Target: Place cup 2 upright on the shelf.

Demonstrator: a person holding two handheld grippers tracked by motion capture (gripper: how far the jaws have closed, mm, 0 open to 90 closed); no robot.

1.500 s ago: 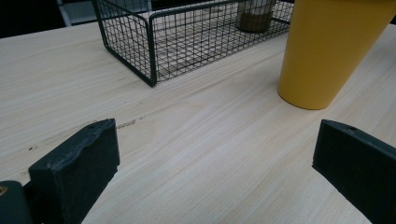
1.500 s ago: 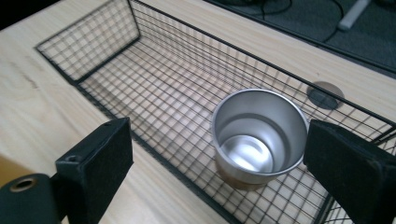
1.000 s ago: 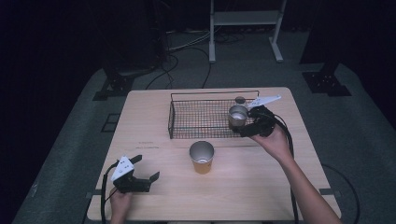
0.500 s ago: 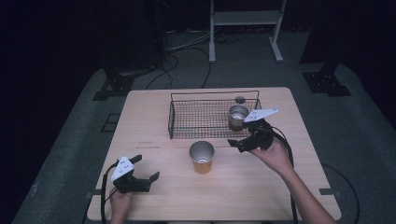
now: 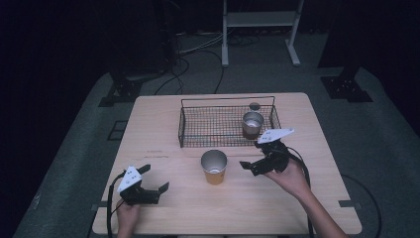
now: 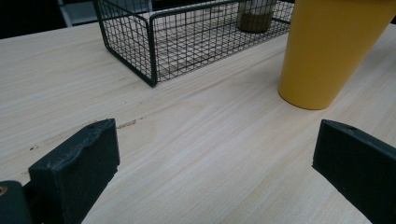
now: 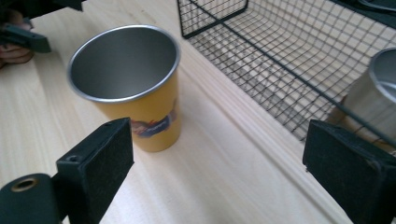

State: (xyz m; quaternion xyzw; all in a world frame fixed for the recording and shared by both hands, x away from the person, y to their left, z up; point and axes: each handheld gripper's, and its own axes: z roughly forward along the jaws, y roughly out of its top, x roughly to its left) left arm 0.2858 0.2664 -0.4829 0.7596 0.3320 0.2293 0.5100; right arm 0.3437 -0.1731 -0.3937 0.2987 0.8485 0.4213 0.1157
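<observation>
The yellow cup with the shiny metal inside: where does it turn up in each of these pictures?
High view: the yellow metal-lined cup stands mid-table, in front of the black wire basket.
Left gripper view: upper right, top cut off.
Right gripper view: upper left, whole rim visible.
Shared landmark: the black wire basket just behind the cup.

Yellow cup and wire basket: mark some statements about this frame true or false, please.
1. The yellow cup stands upright on the table, outside the wire basket. True.
2. The right gripper is clamped on the yellow cup. False: its jaws are open, beside the cup.
3. A metal cup stands inside the basket. True.
4. The left gripper holds the basket. False: it is open and holds nothing.
</observation>
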